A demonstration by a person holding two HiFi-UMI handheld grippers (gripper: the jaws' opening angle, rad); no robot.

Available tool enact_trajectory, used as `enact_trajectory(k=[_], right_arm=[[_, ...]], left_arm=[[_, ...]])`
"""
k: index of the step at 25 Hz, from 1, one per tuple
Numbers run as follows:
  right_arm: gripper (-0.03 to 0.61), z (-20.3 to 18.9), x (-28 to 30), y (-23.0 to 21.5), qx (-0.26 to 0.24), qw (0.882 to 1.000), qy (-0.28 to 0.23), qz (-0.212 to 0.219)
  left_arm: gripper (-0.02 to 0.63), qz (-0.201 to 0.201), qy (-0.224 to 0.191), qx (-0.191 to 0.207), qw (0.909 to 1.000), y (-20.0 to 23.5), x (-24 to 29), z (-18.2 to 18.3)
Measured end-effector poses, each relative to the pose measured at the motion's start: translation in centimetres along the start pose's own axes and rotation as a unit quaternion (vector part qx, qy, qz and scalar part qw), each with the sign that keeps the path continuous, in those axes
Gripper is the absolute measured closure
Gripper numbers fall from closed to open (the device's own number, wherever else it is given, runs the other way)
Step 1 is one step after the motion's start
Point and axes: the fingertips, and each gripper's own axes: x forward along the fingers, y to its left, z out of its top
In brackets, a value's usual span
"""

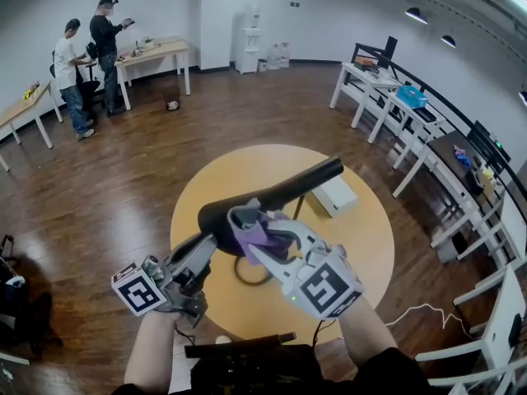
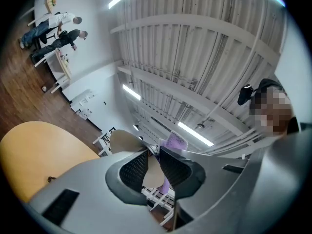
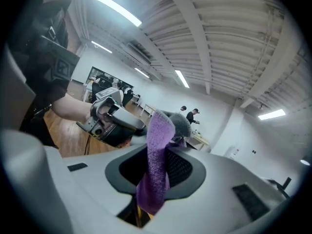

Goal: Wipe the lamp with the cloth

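Lamp [image 1: 288, 189]: black and long, over the round yellow table [image 1: 362, 245]. In the head view its far end slants up and to the right, and its rounded near end sits between my two tools. Whether any part of it rests on the table I cannot tell

Left gripper [image 1: 207, 249]: comes in from lower left, pointing up and to the right. Jaws narrow, with a thin pale part of the lamp filling the gap from pad to pad. Left forearm [image 1: 152, 352] rises from the bottom edge

Right gripper [image 1: 247, 229]: comes in from lower right, pointing up and to the left, so both tools converge on the lamp's near end. Jaws clamped on the purple cloth [image 3: 158, 150], which runs up between the pads and folds over the tips. Cloth lies against the lamp's near end, just beside the left jaws. Right forearm [image 1: 370, 336] enters at the bottom, right of the left one
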Motion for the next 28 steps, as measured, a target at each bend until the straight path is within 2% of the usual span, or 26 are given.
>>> enact_trajectory(k=[6,9,11,13,17,19,22,24,26,28], right_arm=[[0.488,1.2,1.4,2.8,0.027,0.999,-0.017,-0.004],[0.488,1.3,0.5,2.0,0.058,0.998,-0.029,-0.024],[0.488,0.5,-1.3,-0.6,0.075,0.995,-0.016,-0.068],[0.488,-1.1,-3.5,-4.6,0.075,0.988,0.018,-0.131],[0.488,-5.3,-7.6,-14.2,0.065,0.959,0.112,-0.254],[0.488,-7.2,-8.6,-18.0,0.057,0.943,0.163,-0.285],[0.488,-9.5,-8.1,-20.8,0.036,0.928,0.242,-0.282],[0.488,-9.9,-7.6,-21.4,0.03,0.921,0.274,-0.276],[0.488,-9.3,-7.1,-21.0,0.023,0.922,0.282,-0.265],[0.488,-8.3,-5.9,-19.0,0.027,0.935,0.269,-0.23]], left_arm=[[0.56,-0.031,0.024,-0.028,0.9988,0.7,-0.8,1.1],[0.561,-0.036,0.041,-0.028,0.9981,0.4,0.0,0.9],[0.561,-0.033,0.048,-0.02,0.9981,0.3,0.7,0.4],[0.561,-0.03,0.052,-0.008,0.9982,0.6,1.0,0.0],[0.561,-0.028,0.05,-0.028,0.998,1.0,0.2,-0.5],[0.561,-0.025,0.042,-0.027,0.9984,1.2,-0.2,0.0],[0.561,-0.021,0.031,-0.023,0.9991,1.4,-0.4,0.6],[0.561,-0.013,0.029,-0.01,0.9994,1.6,-0.3,0.7],[0.561,-0.004,0.028,0.004,0.9996,1.7,0.0,0.8],[0.561,-0.002,0.02,0.008,0.9998,1.8,0.0,0.9]])
